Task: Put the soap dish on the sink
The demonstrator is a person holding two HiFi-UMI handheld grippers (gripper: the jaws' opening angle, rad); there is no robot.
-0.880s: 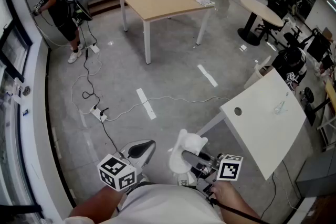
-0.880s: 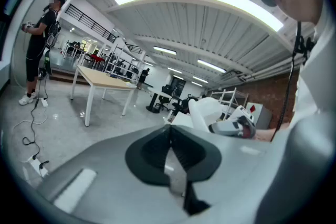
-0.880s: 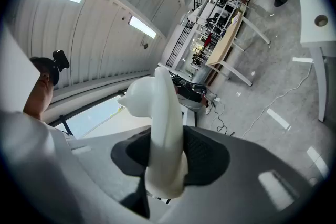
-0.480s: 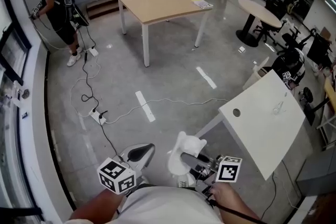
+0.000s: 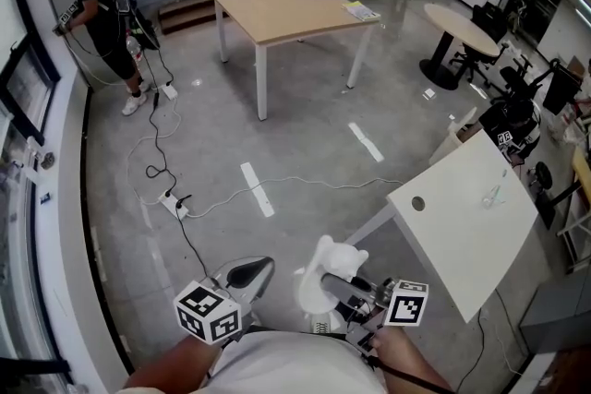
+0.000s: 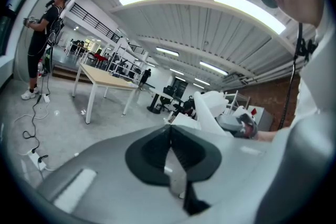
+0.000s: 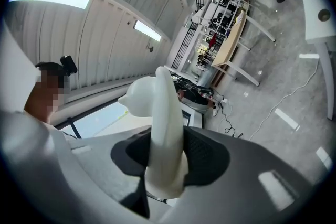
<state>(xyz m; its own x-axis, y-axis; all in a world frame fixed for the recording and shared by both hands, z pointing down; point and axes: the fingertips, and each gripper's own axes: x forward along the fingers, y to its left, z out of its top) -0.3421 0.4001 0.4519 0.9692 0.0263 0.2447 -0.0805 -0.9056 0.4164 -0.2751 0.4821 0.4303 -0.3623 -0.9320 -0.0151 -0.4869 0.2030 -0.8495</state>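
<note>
A white soap dish [image 5: 328, 277] is held close to the person's body at the bottom of the head view. My right gripper [image 5: 325, 283] is shut on it. In the right gripper view the soap dish [image 7: 164, 134] stands on edge between the dark pads, its rim sticking out past them. My left gripper [image 5: 261, 267] sits just left of the dish, shut with nothing in it. The left gripper view shows the left gripper [image 6: 170, 149] with its pads pressed together and the soap dish [image 6: 212, 113] off to the right. No sink is in view.
A white table [image 5: 466, 217] with a round hole stands right of the grippers. A wooden table [image 5: 291, 9] stands farther off. Cables and a power strip [image 5: 175, 201] lie on the grey floor. A person [image 5: 102, 9] stands at the far left by the window.
Both grippers and the soap dish stay in the same place near the body. The head view has shifted only slightly.
</note>
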